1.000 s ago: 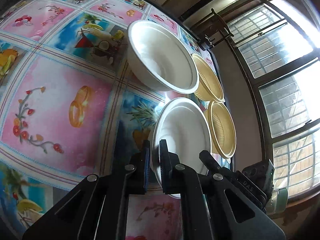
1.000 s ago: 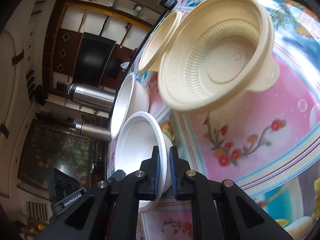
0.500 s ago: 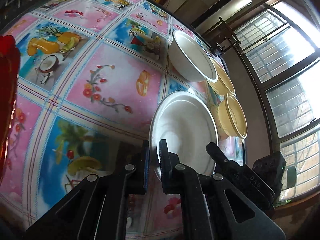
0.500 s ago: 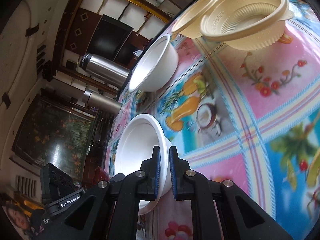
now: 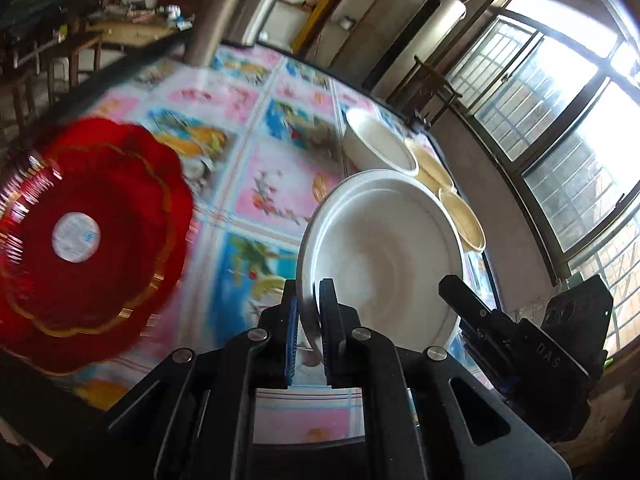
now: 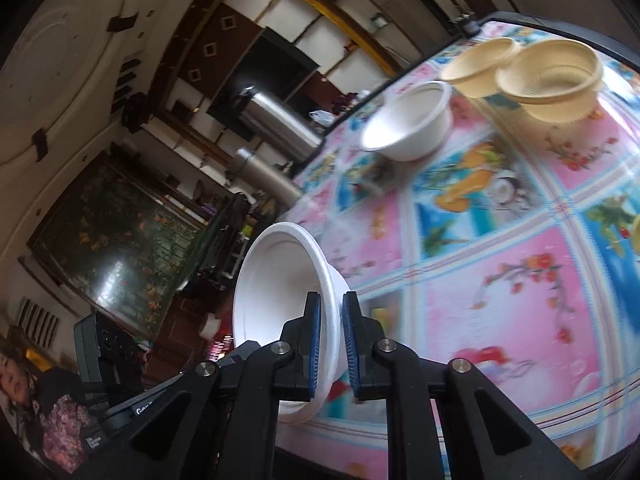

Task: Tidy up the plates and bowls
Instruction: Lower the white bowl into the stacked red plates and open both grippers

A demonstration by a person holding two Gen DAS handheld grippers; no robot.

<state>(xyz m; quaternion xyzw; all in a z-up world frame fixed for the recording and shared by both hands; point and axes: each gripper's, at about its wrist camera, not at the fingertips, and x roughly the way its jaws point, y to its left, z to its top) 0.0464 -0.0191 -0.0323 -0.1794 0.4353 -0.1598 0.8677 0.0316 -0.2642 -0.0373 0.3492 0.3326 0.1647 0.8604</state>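
A white foam bowl is held off the table, tilted on edge, by both grippers. My left gripper is shut on its near rim. In the right wrist view the same white bowl shows with my right gripper shut on the opposite rim. A second white bowl stands on the table farther off. Two cream plastic bowls sit beyond it near the window edge. A red scalloped plate lies at the left, blurred.
The table carries a patterned pink and blue cloth. Steel flasks stand at the far end. A person is at the lower left of the right wrist view. Windows line the right side.
Both grippers have lifted the white bowl and carried it back from the other bowls toward the near table end. The red plate has come into the left wrist view.
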